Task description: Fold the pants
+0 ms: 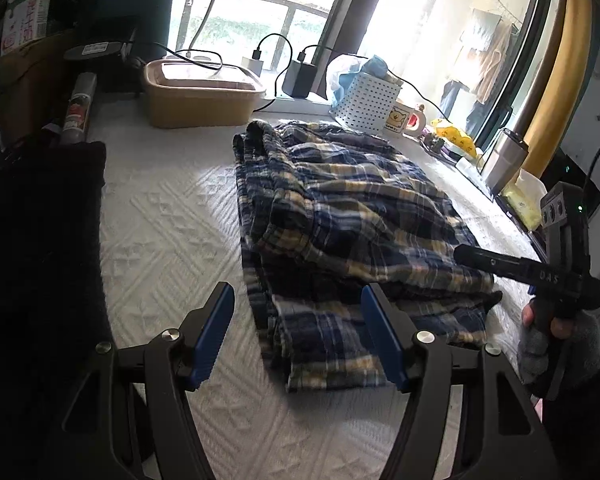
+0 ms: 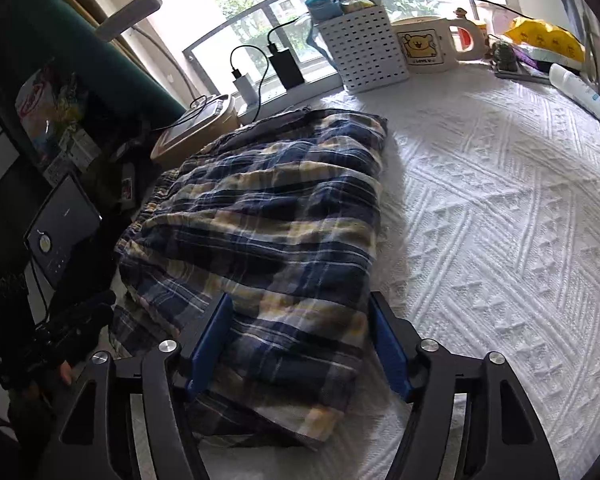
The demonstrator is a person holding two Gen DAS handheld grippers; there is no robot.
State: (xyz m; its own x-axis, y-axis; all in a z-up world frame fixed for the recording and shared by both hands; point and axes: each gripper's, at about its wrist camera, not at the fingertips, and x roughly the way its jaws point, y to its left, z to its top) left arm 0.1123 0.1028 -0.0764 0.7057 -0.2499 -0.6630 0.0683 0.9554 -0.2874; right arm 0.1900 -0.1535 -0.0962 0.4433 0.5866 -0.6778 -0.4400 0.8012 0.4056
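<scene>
Where pants (image 1: 340, 216) lie, basket (image 1: 366, 100) beyond.

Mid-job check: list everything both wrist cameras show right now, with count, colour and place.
pants: one, navy and yellow plaid, folded in a stack at mid-bedspread
bedspread: one, white, textured, under everything
basket: one, white, perforated, by the window
mug: one, cream with bear picture, right of the basket
lidded box: one, tan, far left by the window
chargers: two, one black and one white, on the sill
tumbler: one, steel, right edge
left gripper: fingers blue, open, over the pants' near edge
right gripper: fingers blue, open, astride the pants' corner
</scene>
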